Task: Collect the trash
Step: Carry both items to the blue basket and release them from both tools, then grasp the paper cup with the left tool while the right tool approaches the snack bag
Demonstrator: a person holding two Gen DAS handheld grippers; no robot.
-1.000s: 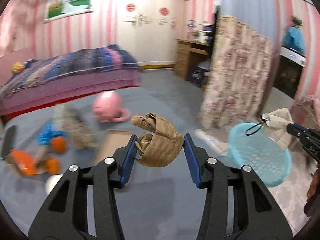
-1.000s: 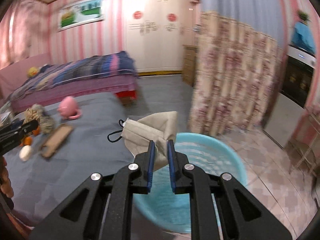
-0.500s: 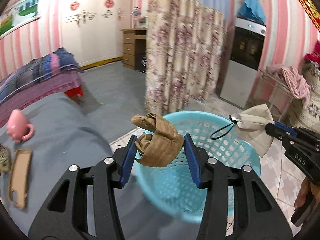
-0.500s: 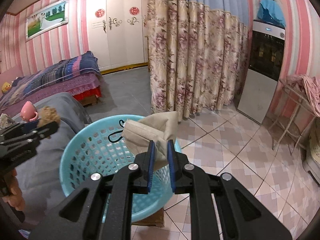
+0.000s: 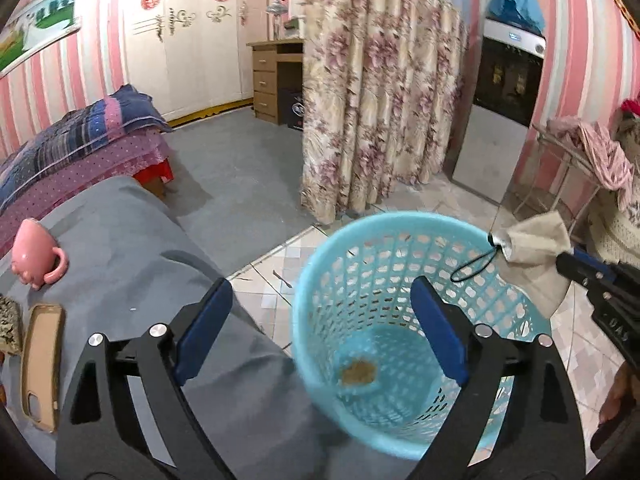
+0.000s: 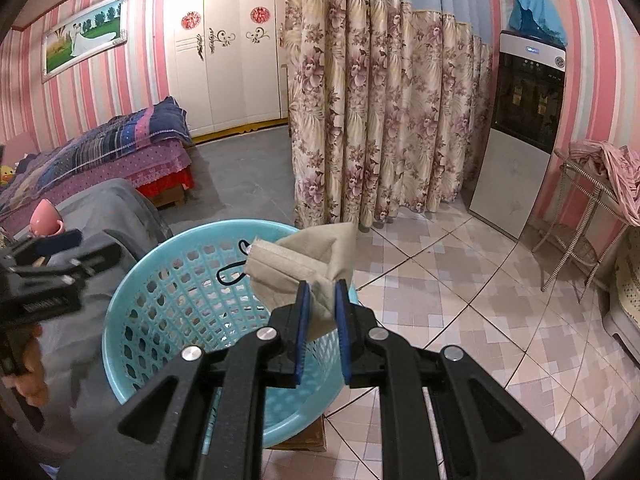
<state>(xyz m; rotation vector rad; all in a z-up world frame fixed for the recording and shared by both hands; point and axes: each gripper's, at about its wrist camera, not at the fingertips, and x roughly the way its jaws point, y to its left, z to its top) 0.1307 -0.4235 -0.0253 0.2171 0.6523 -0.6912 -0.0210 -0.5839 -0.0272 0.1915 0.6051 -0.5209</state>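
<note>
A light blue plastic basket [image 5: 320, 280] stands on the floor beside the grey-covered table; it also shows in the right wrist view [image 6: 132, 292]. My left gripper [image 5: 322, 300] is open and empty above it. A crumpled brown paper wad [image 5: 358, 370] lies blurred on the basket's bottom. My right gripper [image 6: 320, 292] is shut on a beige face mask [image 6: 308, 264] with black ear loops, held over the basket's rim. The mask [image 5: 536, 248] and right gripper [image 5: 600, 280] show at the right of the left wrist view.
A pink mug [image 5: 34, 254] and a beige phone case [image 5: 40, 364] lie on the grey table [image 5: 120, 248]. A flowered curtain [image 6: 380, 120], a water dispenser [image 6: 520, 128], a wire rack with clothes [image 6: 592, 184] and a bed [image 6: 100, 152] stand around the tiled floor.
My left gripper opened and the brown paper wad dropped into the basket. Both grippers swung from the table to over the basket. The right gripper still holds the mask.
</note>
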